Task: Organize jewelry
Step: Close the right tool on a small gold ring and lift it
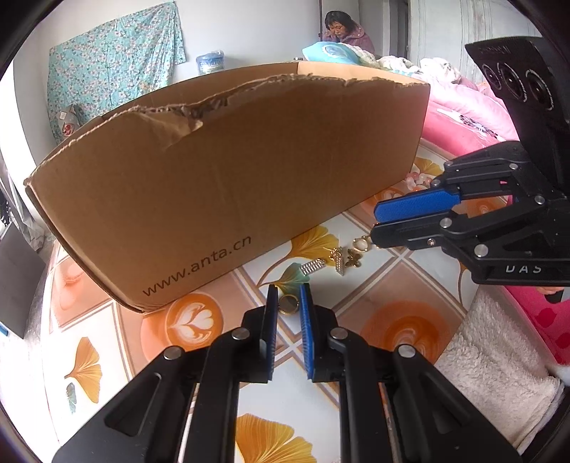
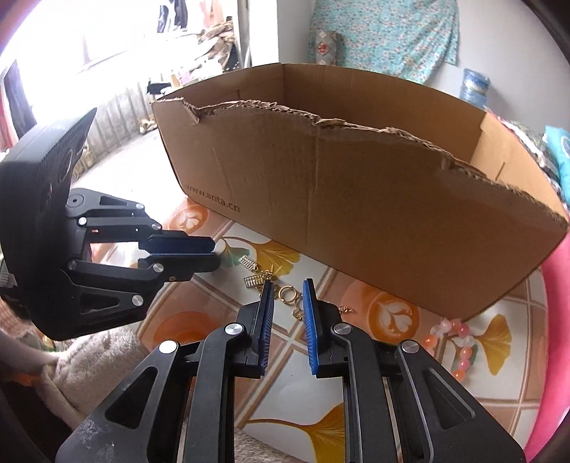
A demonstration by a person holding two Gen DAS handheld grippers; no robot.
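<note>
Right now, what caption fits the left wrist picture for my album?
Open left gripper over a gold ring, beside a torn box.

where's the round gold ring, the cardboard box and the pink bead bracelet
round gold ring (image 1: pixel 289 305), left wrist view, on its flat centre, between the open jaws.
cardboard box (image 2: pixel 374 213), right wrist view, on the near side wall.
pink bead bracelet (image 2: pixel 459 340), right wrist view, on a bead of the loop.

Bright daylight floods the room, blowing out the window (image 2: pixel 89 32) in the right wrist view; fisheye distortion bends the cardboard box (image 1: pixel 228 178), dark vignetting rims both frames
</note>
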